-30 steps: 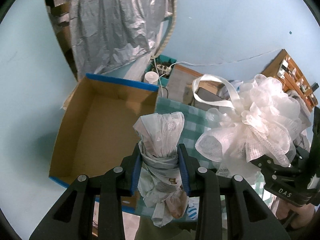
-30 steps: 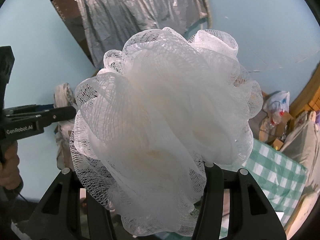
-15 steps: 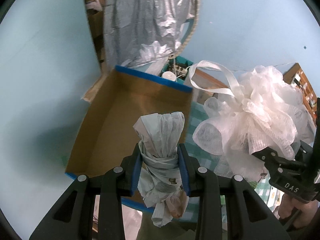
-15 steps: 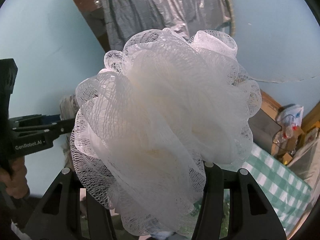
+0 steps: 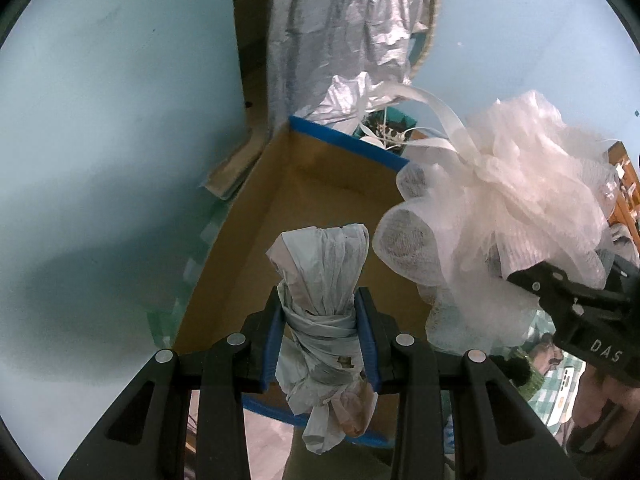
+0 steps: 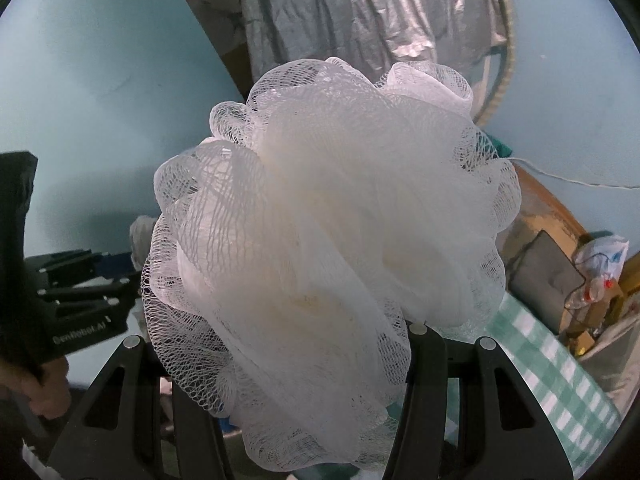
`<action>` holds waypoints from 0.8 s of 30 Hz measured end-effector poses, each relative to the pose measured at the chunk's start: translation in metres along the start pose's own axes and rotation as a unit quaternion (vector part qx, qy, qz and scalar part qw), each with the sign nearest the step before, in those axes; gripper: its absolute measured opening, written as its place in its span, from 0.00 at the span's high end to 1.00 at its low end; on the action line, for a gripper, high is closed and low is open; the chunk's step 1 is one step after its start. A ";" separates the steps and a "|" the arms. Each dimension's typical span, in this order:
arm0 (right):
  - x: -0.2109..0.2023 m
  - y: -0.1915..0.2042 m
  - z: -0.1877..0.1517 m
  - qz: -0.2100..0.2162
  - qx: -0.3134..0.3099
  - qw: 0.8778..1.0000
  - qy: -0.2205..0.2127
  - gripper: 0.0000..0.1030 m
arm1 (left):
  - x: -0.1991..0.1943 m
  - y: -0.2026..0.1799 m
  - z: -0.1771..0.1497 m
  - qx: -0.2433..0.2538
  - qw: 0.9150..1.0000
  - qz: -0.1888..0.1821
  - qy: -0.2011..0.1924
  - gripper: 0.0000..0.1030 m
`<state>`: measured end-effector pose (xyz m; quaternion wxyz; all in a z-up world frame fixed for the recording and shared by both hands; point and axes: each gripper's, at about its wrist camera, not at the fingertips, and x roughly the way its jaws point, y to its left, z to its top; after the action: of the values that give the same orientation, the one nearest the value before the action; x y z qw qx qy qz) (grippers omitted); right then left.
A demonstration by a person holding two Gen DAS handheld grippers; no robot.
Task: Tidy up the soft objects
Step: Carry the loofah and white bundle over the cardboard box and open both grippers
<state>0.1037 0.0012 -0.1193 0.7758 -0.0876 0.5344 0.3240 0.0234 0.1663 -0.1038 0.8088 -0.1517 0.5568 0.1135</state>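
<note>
Both loads are airborne, none delivered: you hold the left gripper [image 5: 320,336] with its blue pads [image 5: 272,340] pinching a knotted bundle [image 5: 320,292] at its waist, the bundle standing upright between the fingers above the near part of the open box [image 5: 320,184]. Just to its right, you carry the right gripper [image 6: 296,364] clamped on the base of a white loofah [image 6: 328,232], whose mesh puffs forward and hides the fingertips from the right wrist camera; its ribbon loop [image 5: 436,112] trails over the box's far blue-taped edge. The box floor that shows is bare cardboard, so judging by that, sorting has barely begun and both pieces are left to drop in. Both grippers point forward and slightly downward toward the box, side by side. Beyond hang a silver sheet [image 5: 348,28] and pale blue walls.
</note>
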 end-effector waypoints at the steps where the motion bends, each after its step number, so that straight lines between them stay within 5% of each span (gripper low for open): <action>1: 0.006 0.002 0.003 0.001 -0.002 1.000 0.004 0.50 | 0.003 0.003 0.001 0.000 1.000 0.002 0.001 0.66; 13: 0.062 0.017 0.023 0.002 -0.003 0.999 0.050 0.49 | 0.038 0.025 0.014 -0.001 0.999 0.019 0.026 0.66; 21: 0.079 0.024 0.026 -0.022 -0.005 0.998 0.064 0.22 | 0.056 0.032 0.012 0.002 0.998 0.025 0.053 0.56; 24: 0.076 0.024 0.024 -0.027 0.001 0.998 0.060 0.21 | 0.054 0.035 0.011 0.002 0.998 0.028 0.052 0.48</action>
<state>0.1246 0.0621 -0.1720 0.7505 -0.1205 0.5780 0.2967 0.0395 0.2039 -0.1545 0.7758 -0.1402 0.6020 0.1268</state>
